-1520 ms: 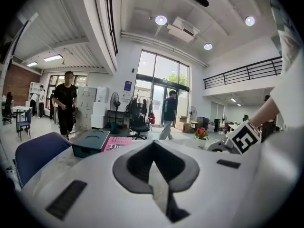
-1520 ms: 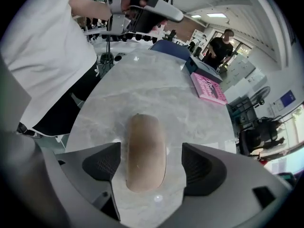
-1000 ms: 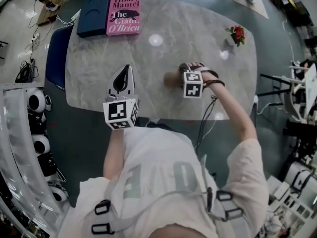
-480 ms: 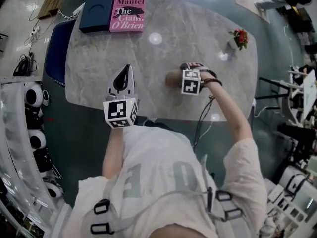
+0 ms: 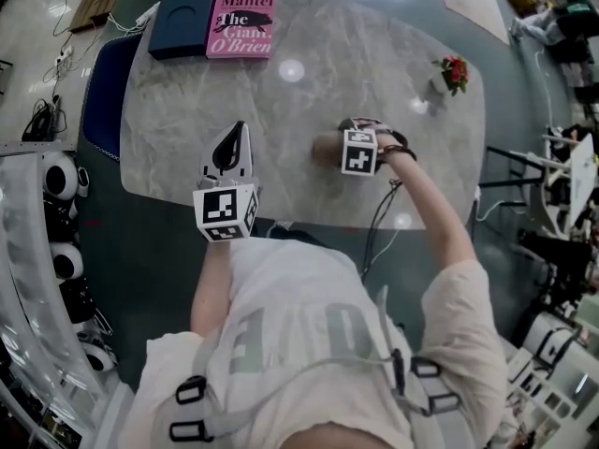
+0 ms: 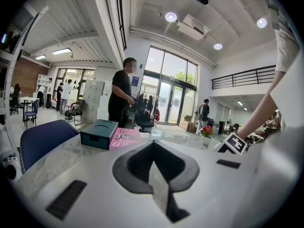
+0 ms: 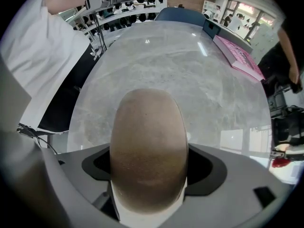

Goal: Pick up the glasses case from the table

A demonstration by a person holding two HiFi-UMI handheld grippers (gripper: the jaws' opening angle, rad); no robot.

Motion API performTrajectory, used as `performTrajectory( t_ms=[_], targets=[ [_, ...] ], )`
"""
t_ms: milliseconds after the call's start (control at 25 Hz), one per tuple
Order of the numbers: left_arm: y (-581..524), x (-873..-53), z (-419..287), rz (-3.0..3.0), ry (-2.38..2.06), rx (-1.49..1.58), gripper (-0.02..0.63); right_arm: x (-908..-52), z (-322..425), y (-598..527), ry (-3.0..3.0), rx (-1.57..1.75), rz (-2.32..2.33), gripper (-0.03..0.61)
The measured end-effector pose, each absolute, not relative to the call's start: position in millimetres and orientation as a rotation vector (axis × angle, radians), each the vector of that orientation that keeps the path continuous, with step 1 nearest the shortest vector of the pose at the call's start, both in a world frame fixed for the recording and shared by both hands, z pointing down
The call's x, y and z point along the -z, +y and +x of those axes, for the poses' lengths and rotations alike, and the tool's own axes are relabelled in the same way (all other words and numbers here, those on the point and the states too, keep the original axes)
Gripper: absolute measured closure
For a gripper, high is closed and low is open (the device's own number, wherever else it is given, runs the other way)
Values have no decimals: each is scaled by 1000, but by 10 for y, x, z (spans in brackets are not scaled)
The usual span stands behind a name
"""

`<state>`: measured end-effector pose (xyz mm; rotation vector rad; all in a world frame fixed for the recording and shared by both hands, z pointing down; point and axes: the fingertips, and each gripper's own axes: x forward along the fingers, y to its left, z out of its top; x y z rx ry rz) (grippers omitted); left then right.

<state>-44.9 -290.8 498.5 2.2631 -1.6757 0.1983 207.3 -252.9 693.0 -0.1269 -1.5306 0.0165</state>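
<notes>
Two hand-held grippers over a grey marble table [image 5: 374,73]. The right gripper [image 5: 339,147] is closed on the glasses case [image 7: 148,148], a brown rounded shell that fills the space between its jaws, one jaw against each long side. Case and gripper sit over the table's middle, toward its near edge; whether the case touches the tabletop cannot be told. The left gripper [image 5: 234,138] is over the table's near edge, well apart from the case, with its jaws together and nothing between them. At the table's far left corner lie a pink book [image 5: 241,34] and, just beside it, a dark blue box [image 5: 182,31].
</notes>
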Motion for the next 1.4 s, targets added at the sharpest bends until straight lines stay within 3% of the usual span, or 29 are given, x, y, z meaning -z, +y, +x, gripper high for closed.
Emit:
performTrajectory(
  t_ms=[1400],
  targets=[
    [-2830,-4797,-634,2294,-1733,-220,611,-6493,1929,-2814,-1597,-22,51,201]
  ],
)
